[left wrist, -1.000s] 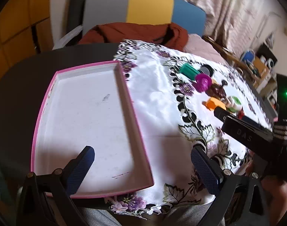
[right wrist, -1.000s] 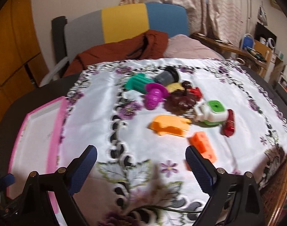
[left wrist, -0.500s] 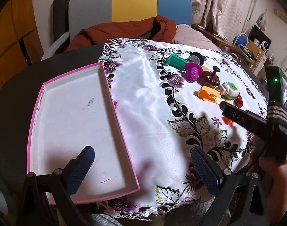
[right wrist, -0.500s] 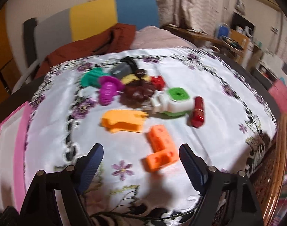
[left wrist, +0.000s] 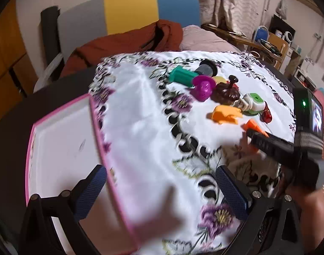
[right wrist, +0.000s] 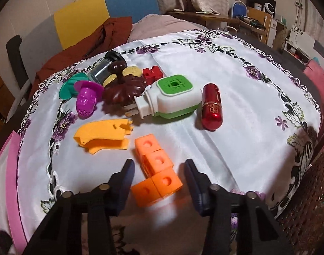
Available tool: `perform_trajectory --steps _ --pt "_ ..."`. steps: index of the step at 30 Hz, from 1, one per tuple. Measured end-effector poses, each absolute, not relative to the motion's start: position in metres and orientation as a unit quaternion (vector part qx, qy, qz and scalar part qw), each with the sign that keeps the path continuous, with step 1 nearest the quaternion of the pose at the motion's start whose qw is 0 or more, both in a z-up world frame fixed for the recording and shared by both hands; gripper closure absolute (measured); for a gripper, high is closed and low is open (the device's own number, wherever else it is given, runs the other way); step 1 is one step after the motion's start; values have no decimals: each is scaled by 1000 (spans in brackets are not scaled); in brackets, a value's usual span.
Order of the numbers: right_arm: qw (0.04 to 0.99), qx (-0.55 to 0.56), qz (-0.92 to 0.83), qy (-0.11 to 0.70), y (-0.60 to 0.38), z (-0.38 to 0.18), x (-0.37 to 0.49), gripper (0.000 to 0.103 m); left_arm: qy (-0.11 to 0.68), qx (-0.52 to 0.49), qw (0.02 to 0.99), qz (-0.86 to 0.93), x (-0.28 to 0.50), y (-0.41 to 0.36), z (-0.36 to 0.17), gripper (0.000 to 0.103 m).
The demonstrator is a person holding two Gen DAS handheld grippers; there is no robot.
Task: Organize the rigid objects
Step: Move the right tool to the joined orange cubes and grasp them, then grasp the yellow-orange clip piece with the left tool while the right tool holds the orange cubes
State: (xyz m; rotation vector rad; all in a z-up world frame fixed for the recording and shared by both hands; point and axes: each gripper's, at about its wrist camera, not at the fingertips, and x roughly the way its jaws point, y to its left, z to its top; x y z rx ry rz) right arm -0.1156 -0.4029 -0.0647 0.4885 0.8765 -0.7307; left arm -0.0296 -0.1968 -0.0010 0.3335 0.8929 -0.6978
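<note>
In the left wrist view, the left hand-held gripper (left wrist: 162,191) stands wide apart with nothing between its pads, low in the frame over the pink tray (left wrist: 62,148) and the flowered cloth (left wrist: 145,114). The toys lie clustered at upper right.

In the right wrist view, the right hand-held gripper (right wrist: 159,182) has just been closing; the orange block piece (right wrist: 155,170) sits between its pads at lower centre, not yet touched. Above it lie the yellow-orange clip (right wrist: 102,136), the green-and-white plug (right wrist: 172,97) and the red capsule (right wrist: 211,106).
</note>
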Motion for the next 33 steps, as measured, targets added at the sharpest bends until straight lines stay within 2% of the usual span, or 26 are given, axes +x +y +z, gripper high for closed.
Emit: perform_trajectory --steps 7,14,21,25,33 --pt "826 225 -337 391 -399 -66 -122 60 427 181 814 -350 -16 -249 -8 0" --pt "832 239 -356 351 -393 -69 -137 60 380 264 800 -381 -8 -310 -23 0" --pt "837 216 -356 356 -388 -71 -135 60 421 227 752 -453 17 -344 -34 1" --pt "838 211 -357 355 -387 -72 -136 60 444 228 731 -466 24 -364 -44 14" --pt "838 209 -357 355 -387 -72 -136 60 442 218 718 -492 13 -383 -50 13"
